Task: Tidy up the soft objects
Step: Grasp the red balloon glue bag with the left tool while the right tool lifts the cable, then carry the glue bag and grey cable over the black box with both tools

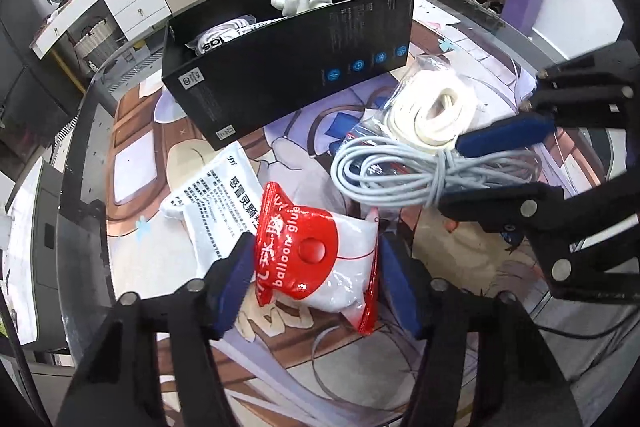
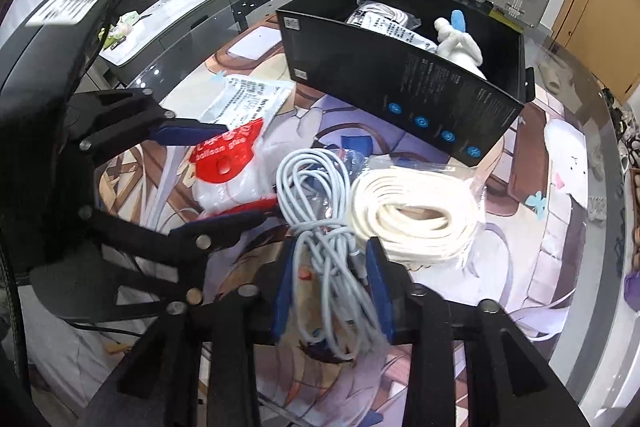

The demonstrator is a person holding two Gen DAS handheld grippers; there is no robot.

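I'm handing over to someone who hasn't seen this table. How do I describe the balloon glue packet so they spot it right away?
Start at the big black box on the illustrated table mat. In the left wrist view, nearer than the box, a white printed sachet lies flat, and the balloon glue packet overlaps its near edge, between the left gripper pads. It is the only red item: clear bag, red header with a round hole.

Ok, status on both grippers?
Left gripper shut on balloon glue bag. Right gripper shut on grey cable bundle. Black box unobstructed.
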